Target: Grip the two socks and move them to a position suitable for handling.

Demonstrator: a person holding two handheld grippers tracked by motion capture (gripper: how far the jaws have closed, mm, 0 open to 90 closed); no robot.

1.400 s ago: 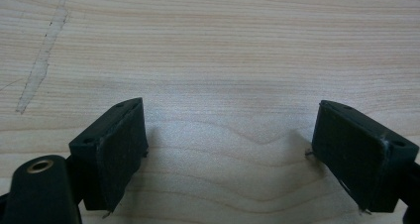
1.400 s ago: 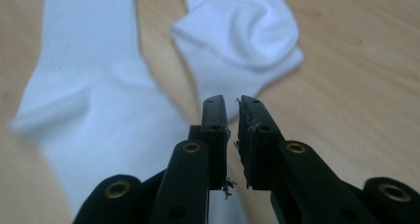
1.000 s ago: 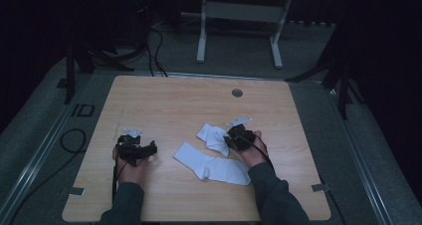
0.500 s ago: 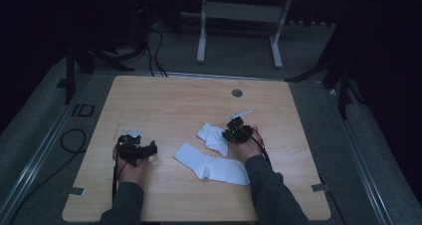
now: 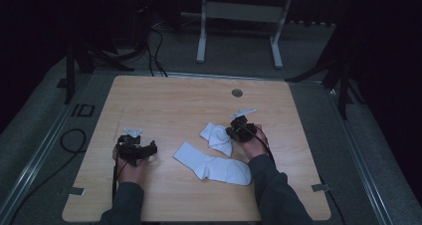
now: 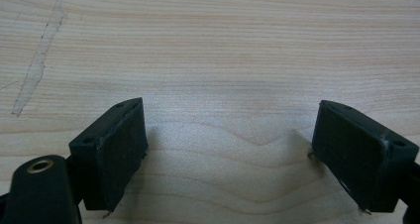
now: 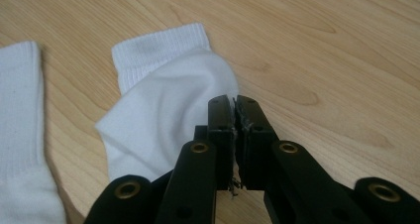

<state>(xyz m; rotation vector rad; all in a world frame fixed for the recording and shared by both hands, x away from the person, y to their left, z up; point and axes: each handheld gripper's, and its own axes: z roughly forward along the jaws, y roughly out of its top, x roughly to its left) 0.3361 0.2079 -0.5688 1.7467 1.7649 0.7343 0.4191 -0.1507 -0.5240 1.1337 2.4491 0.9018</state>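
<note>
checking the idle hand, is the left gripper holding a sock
No, the left gripper has its jaws wide apart over the bare wooden table with nothing between them.

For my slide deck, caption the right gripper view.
Right gripper fingers just closing at the edge of a folded white sock on the wooden table.

table: pale wood grain, smooth, faint sheen
folded sock: white knit cloth, matt, ribbed cuff at 12 o'clock
flat sock: white cloth, soft, matt
right gripper: black matt plastic, brass-coloured rivets
left gripper: black pads, dull, scuffed edges
</note>
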